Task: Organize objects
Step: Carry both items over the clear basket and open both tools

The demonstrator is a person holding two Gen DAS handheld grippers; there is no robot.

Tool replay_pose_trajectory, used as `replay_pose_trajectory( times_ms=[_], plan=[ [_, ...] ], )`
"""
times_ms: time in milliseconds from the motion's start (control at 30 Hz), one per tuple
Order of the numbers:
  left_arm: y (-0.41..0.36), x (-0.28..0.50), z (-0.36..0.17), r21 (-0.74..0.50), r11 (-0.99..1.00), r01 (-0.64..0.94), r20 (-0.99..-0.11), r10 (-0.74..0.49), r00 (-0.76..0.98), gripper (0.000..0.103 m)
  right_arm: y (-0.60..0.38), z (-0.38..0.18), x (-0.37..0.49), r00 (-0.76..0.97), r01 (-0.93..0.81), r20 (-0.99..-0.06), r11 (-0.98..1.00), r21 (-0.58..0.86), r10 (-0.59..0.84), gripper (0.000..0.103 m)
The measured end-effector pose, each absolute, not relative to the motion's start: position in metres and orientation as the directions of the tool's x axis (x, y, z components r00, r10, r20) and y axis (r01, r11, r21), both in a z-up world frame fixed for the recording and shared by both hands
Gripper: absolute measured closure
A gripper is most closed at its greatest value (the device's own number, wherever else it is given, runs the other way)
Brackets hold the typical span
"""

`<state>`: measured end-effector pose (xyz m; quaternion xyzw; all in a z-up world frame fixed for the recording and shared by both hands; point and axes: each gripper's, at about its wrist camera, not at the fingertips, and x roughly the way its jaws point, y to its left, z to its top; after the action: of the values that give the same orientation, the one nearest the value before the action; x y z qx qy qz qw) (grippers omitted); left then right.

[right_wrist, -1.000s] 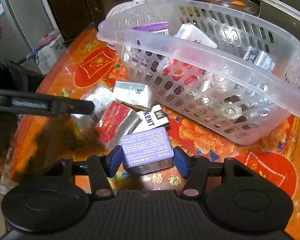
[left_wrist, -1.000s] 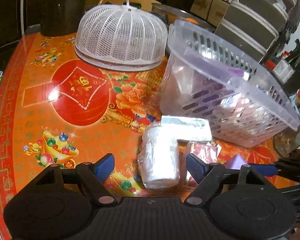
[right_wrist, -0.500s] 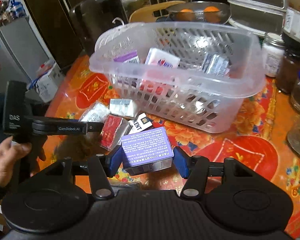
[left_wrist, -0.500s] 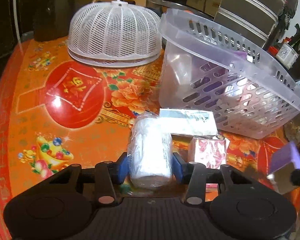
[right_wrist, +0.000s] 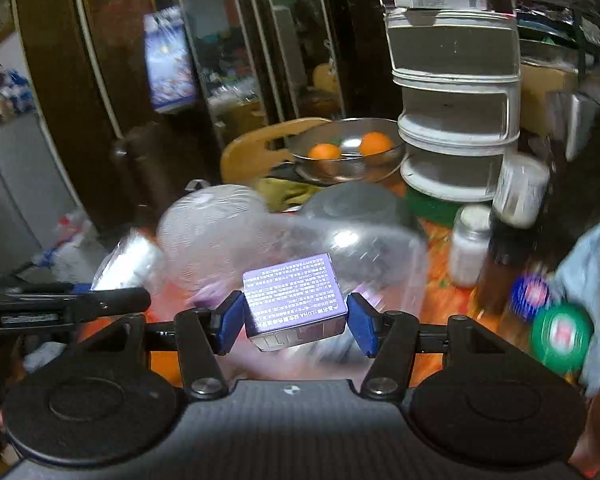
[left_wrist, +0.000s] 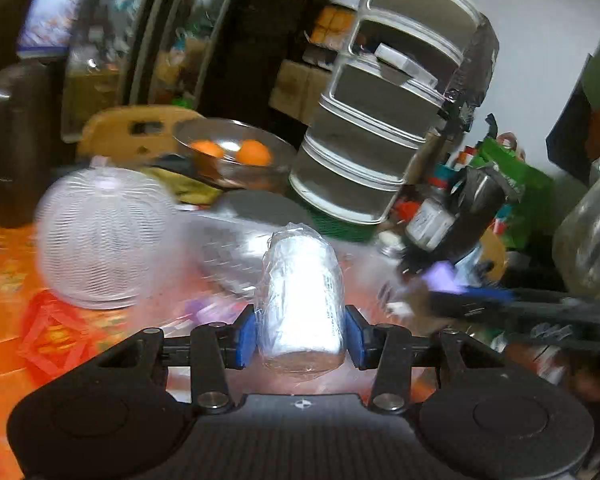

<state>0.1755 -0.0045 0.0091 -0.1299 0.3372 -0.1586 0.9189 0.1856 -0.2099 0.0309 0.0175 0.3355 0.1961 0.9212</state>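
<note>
My left gripper (left_wrist: pixel 301 332) is shut on a white roll wrapped in clear plastic (left_wrist: pixel 302 300) and holds it up in the air in front of the clear plastic basket (left_wrist: pixel 228 256), which is blurred. My right gripper (right_wrist: pixel 296 320) is shut on a purple box with white print (right_wrist: pixel 294 292) and holds it above the basket (right_wrist: pixel 360 248). The purple box (left_wrist: pixel 442 276) and the right gripper's arm show at the right of the left wrist view. The wrapped roll (right_wrist: pixel 128 260) shows at the left of the right wrist view.
A white mesh food cover (left_wrist: pixel 100 240) stands on the orange tablecloth (left_wrist: pixel 8 280). Behind are a metal bowl with two oranges (right_wrist: pixel 348 156), a stacked steamer (right_wrist: pixel 456 92), jars (right_wrist: pixel 470 248), a green-lidded bottle (right_wrist: pixel 562 334) and a wooden chair back (right_wrist: pixel 260 148).
Both grippers have risen from the table with their objects and tilted up towards the basket's rim. The left gripper closed on the roll about half a second ago.
</note>
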Motion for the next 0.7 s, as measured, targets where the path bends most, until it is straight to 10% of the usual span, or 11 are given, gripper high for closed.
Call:
replay_pose_trajectory(
  times_ms=[233, 333, 600, 700],
  plan=[
    [-0.042, 0.232, -0.021, -0.402, 0.900, 0.167, -0.677, -0.415, 0.609, 0.053, -0.196, -0.001, 0.247, 0.640, -0.335, -0.702, 0.935, 0.112, 0.313, 0.044],
    [-0.040, 0.231, -0.030, -0.404, 0.904, 0.139, -0.681, -0.399, 0.614, 0.037, -0.193, -0.009, 0.253, 0.627, -0.339, -0.723, 0.937, 0.083, 0.291, 0.041],
    [-0.004, 0.169, 0.001, -0.430, 0.876, 0.220, -0.564, -0.451, 0.692, 0.016, -0.225, 0.020, 0.203, 0.715, -0.317, -0.622, 0.941, 0.118, 0.319, 0.000],
    [0.007, 0.126, -0.013, -0.382, 0.890, 0.250, -0.605, -0.445, 0.660, 0.016, -0.240, 0.018, 0.163, 0.708, -0.334, -0.614, 0.932, 0.143, 0.348, 0.000]
  ],
)
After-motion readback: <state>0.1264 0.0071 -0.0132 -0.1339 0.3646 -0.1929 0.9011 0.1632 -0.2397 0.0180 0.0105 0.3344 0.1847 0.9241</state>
